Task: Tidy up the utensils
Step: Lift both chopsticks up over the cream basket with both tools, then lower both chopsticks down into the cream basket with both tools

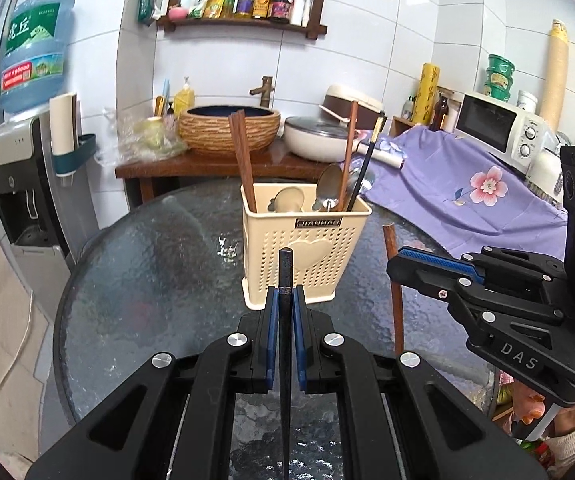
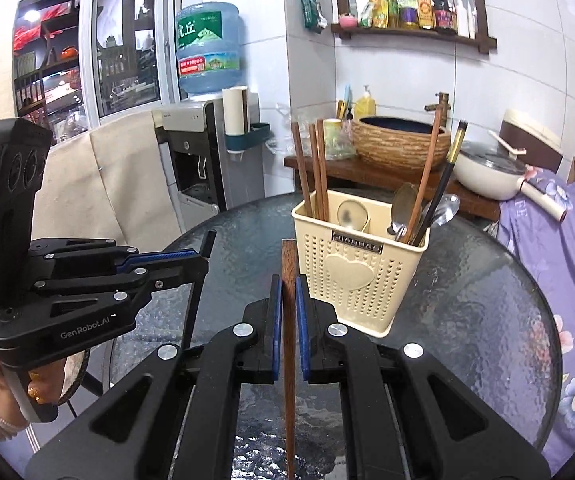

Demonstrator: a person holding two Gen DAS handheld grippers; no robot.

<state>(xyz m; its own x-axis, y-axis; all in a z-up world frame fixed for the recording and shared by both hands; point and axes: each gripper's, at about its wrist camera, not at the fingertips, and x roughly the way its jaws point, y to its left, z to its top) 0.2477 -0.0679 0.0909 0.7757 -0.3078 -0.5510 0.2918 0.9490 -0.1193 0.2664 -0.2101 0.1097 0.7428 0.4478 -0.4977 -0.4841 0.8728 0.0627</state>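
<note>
A cream perforated utensil holder (image 1: 305, 240) stands on the round glass table (image 1: 147, 272); it also shows in the right wrist view (image 2: 361, 264). It holds brown chopsticks (image 1: 243, 168), spoons (image 1: 329, 184) and a black chopstick (image 1: 367, 164). My left gripper (image 1: 286, 300) is shut on a black chopstick (image 1: 286, 344), held upright just in front of the holder. My right gripper (image 2: 288, 292) is shut on a brown wooden chopstick (image 2: 288, 360), held upright left of the holder's front. The right gripper shows in the left wrist view (image 1: 399, 268), and the left gripper in the right wrist view (image 2: 203, 254).
Behind the table stand a wooden counter with a woven basin (image 1: 229, 128), a white pan (image 1: 319, 138) and a water dispenser (image 1: 19, 168). A purple flowered cloth (image 1: 467, 192) covers a surface at right, with a microwave (image 1: 499, 128) on it.
</note>
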